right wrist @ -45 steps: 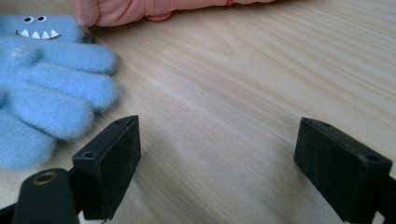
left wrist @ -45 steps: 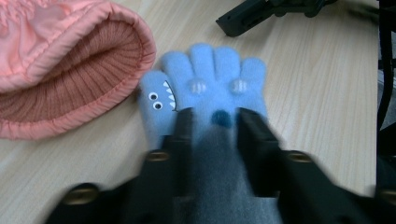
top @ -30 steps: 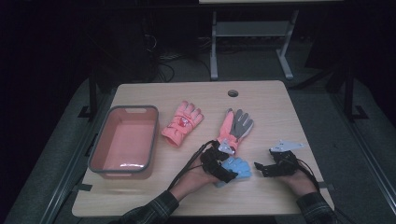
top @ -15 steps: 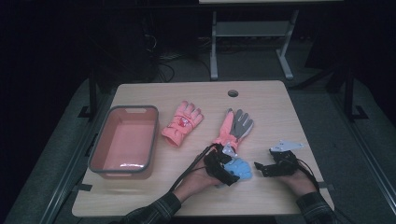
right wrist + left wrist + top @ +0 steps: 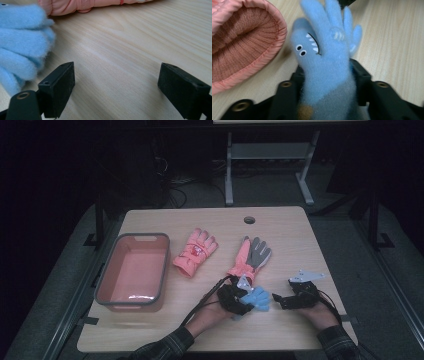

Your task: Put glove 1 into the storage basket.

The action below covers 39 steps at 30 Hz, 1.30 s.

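A small fuzzy light-blue glove with a shark face lies near the table's front edge, and my left gripper is shut on its cuff, its jaws pressing in from both sides. The blue glove points its fingers toward my right gripper, which stands open just beside them, low over bare wood. The blue fingertips show at that view's left. A pink and grey glove lies just behind my left gripper, its knitted cuff close by. Another pink glove lies farther left.
A pink bin with a grey rim stands at the table's left side. A round cable hole sits near the far edge. Cables trail from both grippers. The wooden table has bare room at its right and front left.
My left gripper has shifted slightly right with the blue glove, closing the gap to the right gripper. The right gripper and the pink gloves have stayed put.
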{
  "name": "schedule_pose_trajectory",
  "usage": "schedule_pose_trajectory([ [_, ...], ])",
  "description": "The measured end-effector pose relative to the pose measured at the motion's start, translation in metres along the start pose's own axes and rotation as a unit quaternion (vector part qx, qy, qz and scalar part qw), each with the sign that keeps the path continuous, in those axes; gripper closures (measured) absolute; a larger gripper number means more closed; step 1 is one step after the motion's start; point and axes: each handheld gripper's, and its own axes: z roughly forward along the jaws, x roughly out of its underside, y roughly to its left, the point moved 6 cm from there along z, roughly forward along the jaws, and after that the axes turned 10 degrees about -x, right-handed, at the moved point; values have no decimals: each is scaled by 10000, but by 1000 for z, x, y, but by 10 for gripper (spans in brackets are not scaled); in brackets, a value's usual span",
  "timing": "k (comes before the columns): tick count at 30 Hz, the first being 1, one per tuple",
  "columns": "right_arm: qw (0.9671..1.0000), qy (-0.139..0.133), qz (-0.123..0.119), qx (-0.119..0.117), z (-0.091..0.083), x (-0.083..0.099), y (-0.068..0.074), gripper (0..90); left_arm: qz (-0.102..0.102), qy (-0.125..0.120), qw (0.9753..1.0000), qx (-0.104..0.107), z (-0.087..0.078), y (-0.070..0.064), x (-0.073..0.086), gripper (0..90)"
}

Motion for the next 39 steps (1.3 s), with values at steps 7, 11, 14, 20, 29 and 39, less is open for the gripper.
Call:
schedule_pose_trajectory([
  [7,10000,0,-4,0,0,0,0,137,-238,-14,9991,364,-1,2,0,729],
  [11,10000,-1,-4,1,0,0,0,137,-319,-65,9984,464,-5,6,0,734],
  [14,10000,-3,0,1,0,0,0,136,-454,-180,9971,581,-14,10,-3,734],
  [20,10000,-5,1,2,0,0,0,137,-680,-354,9954,582,-38,25,-8,734],
  [29,10000,-2,9,1,0,0,0,136,-954,-530,9935,329,-75,58,-5,734],
  [39,10000,-5,3,6,0,0,0,136,-1262,-709,9895,10,-109,88,3,734],
])
